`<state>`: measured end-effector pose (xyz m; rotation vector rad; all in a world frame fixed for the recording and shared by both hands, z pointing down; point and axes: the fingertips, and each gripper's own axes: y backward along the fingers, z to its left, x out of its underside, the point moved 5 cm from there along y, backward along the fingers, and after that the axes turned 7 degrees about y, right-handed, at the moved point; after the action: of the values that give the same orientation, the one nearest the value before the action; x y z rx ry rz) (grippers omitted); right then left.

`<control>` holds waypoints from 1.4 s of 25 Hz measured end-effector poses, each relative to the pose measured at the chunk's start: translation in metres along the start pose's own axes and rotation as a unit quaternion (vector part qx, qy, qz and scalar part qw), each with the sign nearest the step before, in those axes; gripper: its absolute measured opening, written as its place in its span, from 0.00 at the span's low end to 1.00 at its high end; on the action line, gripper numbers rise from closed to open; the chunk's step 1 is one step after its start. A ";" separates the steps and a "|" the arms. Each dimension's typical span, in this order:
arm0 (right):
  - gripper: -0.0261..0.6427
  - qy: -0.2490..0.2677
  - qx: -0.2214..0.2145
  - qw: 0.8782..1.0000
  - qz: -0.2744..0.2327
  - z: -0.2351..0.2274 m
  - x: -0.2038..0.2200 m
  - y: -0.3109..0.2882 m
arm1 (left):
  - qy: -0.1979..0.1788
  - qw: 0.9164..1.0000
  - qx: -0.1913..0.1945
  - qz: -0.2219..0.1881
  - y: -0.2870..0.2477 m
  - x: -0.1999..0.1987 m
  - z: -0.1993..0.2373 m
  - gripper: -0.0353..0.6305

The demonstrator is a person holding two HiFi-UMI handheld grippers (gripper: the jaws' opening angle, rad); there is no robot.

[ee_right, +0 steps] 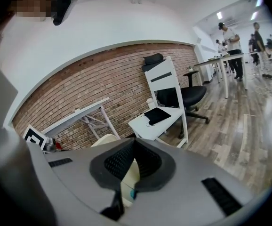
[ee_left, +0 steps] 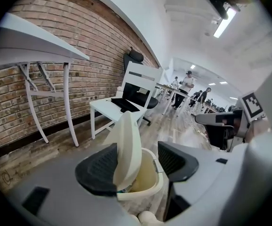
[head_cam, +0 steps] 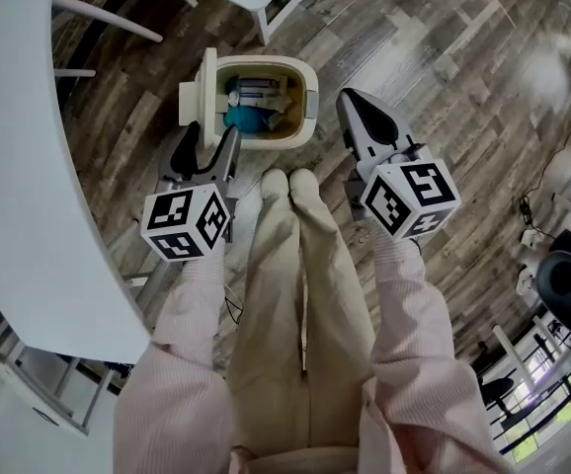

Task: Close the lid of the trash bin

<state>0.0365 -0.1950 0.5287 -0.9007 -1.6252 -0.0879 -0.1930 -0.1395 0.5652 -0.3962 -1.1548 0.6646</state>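
Beige trouser legs (head_cam: 300,304) fill the bottom of the head view, toes stopping just short of the trash bin (head_cam: 309,107). And the bin is open: its cream lid (head_cam: 197,92) stands upright along the bin's left rim, with a teal scrap (head_cam: 238,118) and other rubbish showing inside. Left gripper (head_cam: 207,148) sits right at the bin's near-left corner, jaws spread wide. The left gripper view confirms it, with the lid rising between the two pads, close against the left one and well clear of the right, not clamped. Whether it actually touches that left pad, I can't tell. Right gripper (head_cam: 357,107) hangs just right of the bin, beside its rim, jaws drawn together at the tips with nothing held. Beyond the bin stands a white chair (ee_left: 131,91) against a brick wall (ee_left: 84,51). Left of the bin is a curved white table (head_cam: 19,166). Wood floor (head_cam: 444,57) lies under the bin.
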 end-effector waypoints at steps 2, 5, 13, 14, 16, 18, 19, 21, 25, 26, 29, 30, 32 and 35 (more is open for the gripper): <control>0.04 -0.007 0.007 1.000 -0.001 -0.003 0.003 0.004 | -0.005 1.000 0.006 0.005 -0.004 0.003 -0.005 0.45; 0.04 -0.014 0.015 1.000 -0.001 -0.007 0.008 0.011 | -0.008 1.000 0.013 0.012 -0.008 0.007 -0.012 0.45; 0.04 -0.031 0.037 0.999 -0.003 -0.018 0.019 0.026 | -0.017 0.999 0.033 0.031 -0.020 0.019 -0.028 0.46; 0.04 -0.033 0.040 0.999 -0.003 -0.020 0.020 0.028 | -0.018 0.999 0.035 0.034 -0.021 0.020 -0.030 0.46; 0.04 -0.037 0.045 0.998 -0.003 -0.023 0.023 0.031 | -0.022 0.998 0.040 0.041 -0.026 0.024 -0.035 0.46; 0.04 -0.040 0.049 0.998 -0.002 -0.025 0.026 0.033 | -0.025 0.998 0.045 0.048 -0.030 0.028 -0.039 0.46; 0.04 -0.042 0.051 0.998 -0.001 -0.026 0.028 0.035 | -0.026 0.997 0.047 0.051 -0.032 0.030 -0.041 0.46; 0.04 -0.046 0.055 0.997 0.001 -0.027 0.032 0.038 | -0.028 0.997 0.050 0.057 -0.036 0.034 -0.045 0.46; 0.04 -0.052 0.063 0.997 0.003 -0.032 0.039 0.042 | -0.035 0.995 0.058 0.071 -0.043 0.041 -0.050 0.46; 0.04 -0.054 0.065 0.996 0.004 -0.033 0.041 0.043 | -0.037 0.995 0.060 0.074 -0.046 0.043 -0.052 0.46; 0.04 -0.058 0.070 0.996 0.008 -0.038 0.046 0.047 | -0.041 0.993 0.065 0.084 -0.053 0.050 -0.056 0.45; 0.04 -0.060 0.072 0.996 0.010 -0.039 0.048 0.049 | -0.042 0.993 0.067 0.088 -0.056 0.053 -0.058 0.45; 0.04 -0.062 0.074 0.995 0.013 -0.042 0.052 0.050 | -0.046 0.992 0.071 0.097 -0.062 0.058 -0.060 0.43; 0.04 -0.066 0.078 0.995 0.017 -0.045 0.057 0.051 | -0.048 0.990 0.075 0.109 -0.069 0.065 -0.062 0.41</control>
<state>0.1043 -0.1545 0.5696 -0.8273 -1.7124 0.1215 -0.1003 -0.1452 0.6303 -0.3681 -1.1530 0.9651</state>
